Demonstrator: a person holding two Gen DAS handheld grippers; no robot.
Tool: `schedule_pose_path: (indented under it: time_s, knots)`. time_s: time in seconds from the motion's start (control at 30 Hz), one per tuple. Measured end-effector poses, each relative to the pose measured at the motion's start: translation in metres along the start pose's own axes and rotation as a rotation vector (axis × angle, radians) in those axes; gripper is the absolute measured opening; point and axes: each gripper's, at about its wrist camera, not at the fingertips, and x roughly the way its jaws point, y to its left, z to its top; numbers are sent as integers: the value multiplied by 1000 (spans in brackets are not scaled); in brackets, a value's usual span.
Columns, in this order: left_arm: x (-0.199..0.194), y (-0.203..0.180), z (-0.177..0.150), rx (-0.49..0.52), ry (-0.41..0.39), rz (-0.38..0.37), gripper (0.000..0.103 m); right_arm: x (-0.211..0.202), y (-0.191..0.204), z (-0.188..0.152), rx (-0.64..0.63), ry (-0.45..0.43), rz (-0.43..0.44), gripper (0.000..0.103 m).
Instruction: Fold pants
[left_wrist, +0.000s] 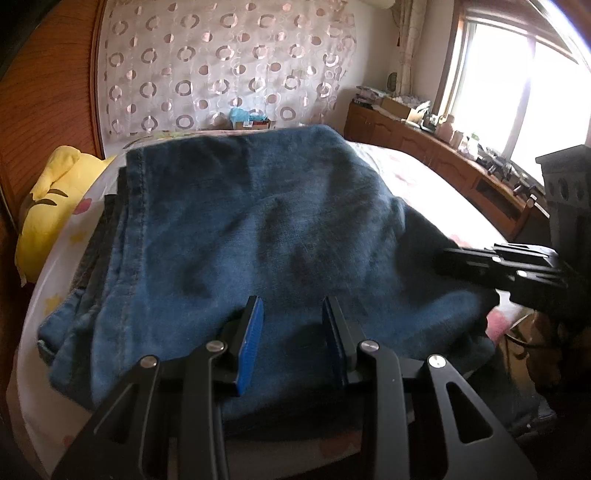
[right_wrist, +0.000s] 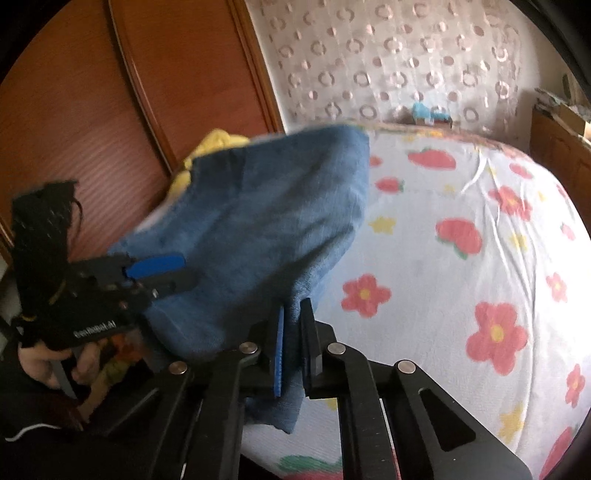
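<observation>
Right claw (right_wrist: 293, 343) is pinching the jeans (right_wrist: 258, 229) edge, denim stretching toward eleven o'clock; left claw (left_wrist: 291, 332) is hovering spread above them.

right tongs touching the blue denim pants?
Touching. The right wrist view shows the right tongs shut on a fold of the blue denim pants, with cloth pinched between the blue pad and the black finger and hanging below them.

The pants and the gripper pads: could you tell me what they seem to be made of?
Pants: faded blue denim, judging by the twill weave and stitched side seam. Left gripper pads: probably blue rubber or foam, matte, on black, likely metal, fingers.
</observation>
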Motion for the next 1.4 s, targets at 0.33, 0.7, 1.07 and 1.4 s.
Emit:
schedule_pose_path:
  time_s: [0.33,0.7,1.07,1.4]
  knots:
    - [-5,5,-19,-13,5,-19,32,-17,16,23,-18,-57,44,4]
    - [-35,20,-15,-64,-48,-12,32,-20,32,50,-43,-80,87,4]
    - [-108,84,-12,-151,-180,124,32,-1,108,101,-185,-110,178,4]
    - [-128,137,-32,-242,-204,219,32,65,184,106,-283,-13,277,4]
